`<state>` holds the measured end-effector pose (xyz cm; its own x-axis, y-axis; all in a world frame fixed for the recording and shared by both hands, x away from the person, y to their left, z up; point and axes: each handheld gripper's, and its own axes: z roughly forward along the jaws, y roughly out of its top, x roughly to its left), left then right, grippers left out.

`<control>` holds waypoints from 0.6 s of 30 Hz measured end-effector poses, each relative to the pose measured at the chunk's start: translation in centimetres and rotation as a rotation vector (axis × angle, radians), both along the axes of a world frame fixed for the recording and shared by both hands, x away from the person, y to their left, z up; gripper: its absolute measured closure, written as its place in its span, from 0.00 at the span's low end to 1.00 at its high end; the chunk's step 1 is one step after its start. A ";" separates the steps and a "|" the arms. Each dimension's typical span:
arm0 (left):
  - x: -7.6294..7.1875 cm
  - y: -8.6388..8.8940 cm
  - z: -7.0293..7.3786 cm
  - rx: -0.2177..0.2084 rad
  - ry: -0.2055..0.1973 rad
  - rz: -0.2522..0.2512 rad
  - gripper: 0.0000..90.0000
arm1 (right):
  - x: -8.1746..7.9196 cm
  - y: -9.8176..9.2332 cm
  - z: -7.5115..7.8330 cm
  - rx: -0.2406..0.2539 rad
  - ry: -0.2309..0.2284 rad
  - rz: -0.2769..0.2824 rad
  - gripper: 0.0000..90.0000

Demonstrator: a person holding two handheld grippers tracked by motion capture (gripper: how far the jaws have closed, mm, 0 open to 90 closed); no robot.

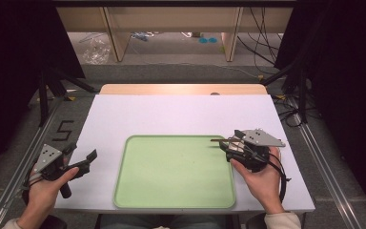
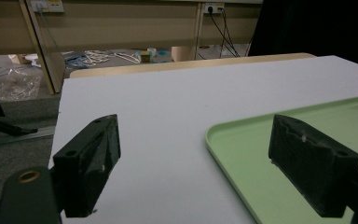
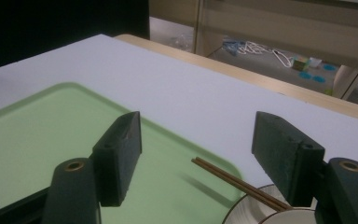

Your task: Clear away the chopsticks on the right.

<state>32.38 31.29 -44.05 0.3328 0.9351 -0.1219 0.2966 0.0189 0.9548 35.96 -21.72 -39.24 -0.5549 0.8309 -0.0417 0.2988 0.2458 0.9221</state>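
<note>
1 tray (image 1: pixel 124 191), 2 chopsticks (image 3: pixel 223 179), 1 bowl (image 3: pixel 256 210)

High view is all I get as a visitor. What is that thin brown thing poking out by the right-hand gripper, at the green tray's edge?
Observer: The right gripper view shows a pair of brown chopsticks lying side by side.
Operator: What are they lying on?
Observer: Their near ends rest on the dark rim of a white bowl. Their tips reach out over the corner of the green tray.
Operator: Is the gripper squeezing them?
Observer: No. The right gripper has its jaws wide open, one on each side of the chopsticks and clear of them.
</note>
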 end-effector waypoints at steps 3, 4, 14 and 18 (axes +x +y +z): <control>0.0 0.1 0.0 -0.003 -0.002 0.005 0.19 | 0.5 0.1 0.1 -0.032 0.016 -0.003 0.44; 0.0 0.1 0.0 -0.003 -0.002 0.005 0.19 | 0.5 0.1 0.1 -0.032 0.016 -0.003 0.44; 0.0 0.2 -0.1 -0.001 0.006 0.009 0.20 | 3.8 1.2 1.8 -0.178 0.239 -0.084 0.85; 0.0 0.2 -0.1 -0.002 0.010 0.011 0.20 | 5.6 1.6 1.9 -0.184 0.374 -0.140 0.95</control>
